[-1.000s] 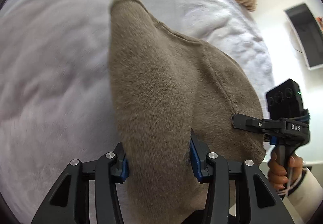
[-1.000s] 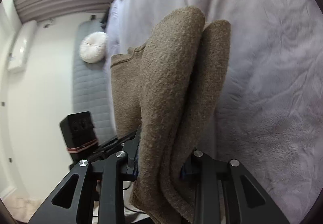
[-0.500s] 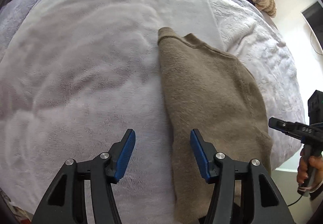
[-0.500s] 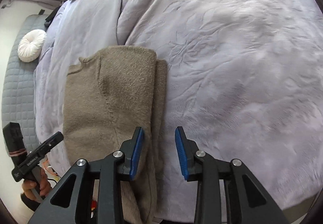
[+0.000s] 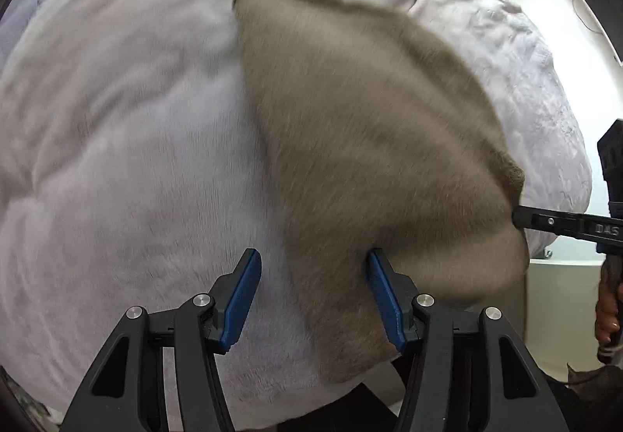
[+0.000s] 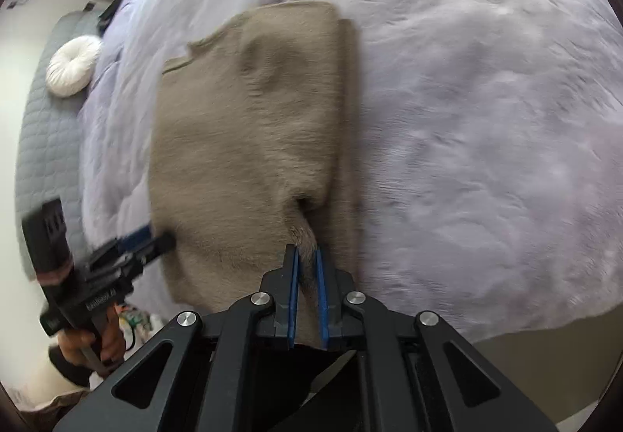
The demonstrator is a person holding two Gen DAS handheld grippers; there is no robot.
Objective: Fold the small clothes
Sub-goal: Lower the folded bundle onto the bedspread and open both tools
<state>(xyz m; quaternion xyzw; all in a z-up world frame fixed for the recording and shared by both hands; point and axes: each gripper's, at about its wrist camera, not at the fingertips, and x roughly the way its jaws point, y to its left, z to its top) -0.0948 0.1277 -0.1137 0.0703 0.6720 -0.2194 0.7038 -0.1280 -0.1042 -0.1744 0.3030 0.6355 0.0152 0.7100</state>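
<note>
Brown knit garment, folded on a lilac bedspread: the right gripper has just clamped its near hem; the left gripper gapes, one finger over the cloth's edge. A one-sided pull could undo the fold.

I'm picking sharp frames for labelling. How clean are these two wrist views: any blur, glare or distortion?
Left wrist view: the taupe fuzzy knitted garment and the pale lilac plush blanket are smeared by motion, the bright wall at the right edge is blown out, and the fisheye bows everything. Right wrist view: cloth and blanket are streaked too, though the right gripper, pinching a fold, stays crisp.
</note>
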